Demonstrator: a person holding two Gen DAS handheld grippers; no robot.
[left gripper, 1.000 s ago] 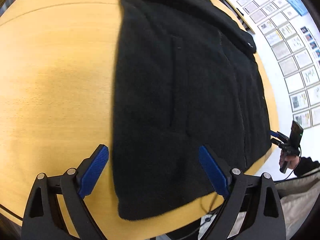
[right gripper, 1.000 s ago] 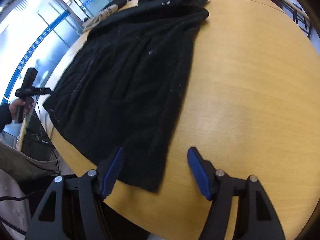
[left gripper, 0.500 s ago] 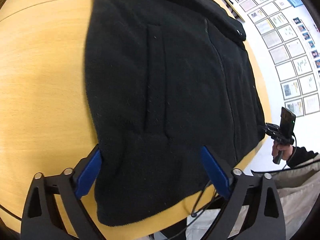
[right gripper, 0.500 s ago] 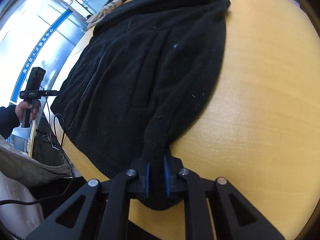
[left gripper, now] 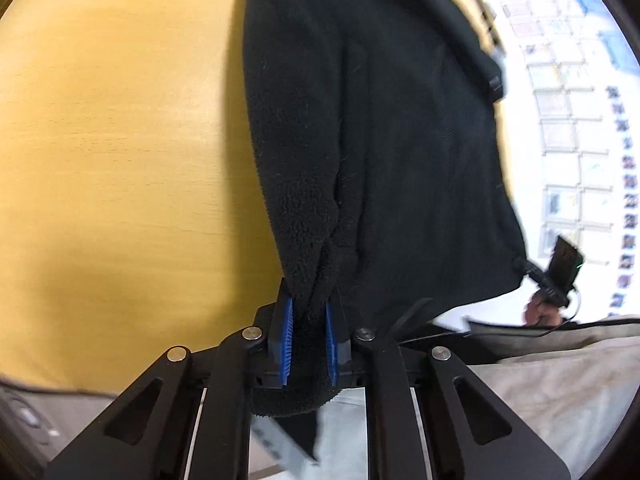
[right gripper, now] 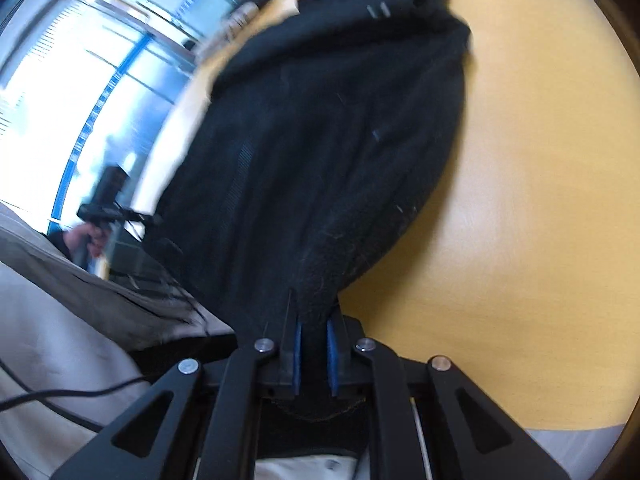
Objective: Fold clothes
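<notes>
A black fleece jacket lies stretched over the round wooden table. My left gripper is shut on one bottom corner of the jacket's hem, which bunches between the blue pads. My right gripper is shut on the other bottom corner of the jacket. Both held corners are lifted off the table near its edge, and the cloth pulls taut towards the collar at the far end. In the right wrist view the other gripper shows at the left, and in the left wrist view the other gripper shows at the right.
The table edge curves close below both grippers. The person's light trousers are just beyond the edge. A wall of framed papers stands to the right in the left wrist view. Glass windows and cables show in the right wrist view.
My right gripper shut on the hem corner first, then my left gripper shut on the other corner. Both have pulled back and lifted the hem off the table.
</notes>
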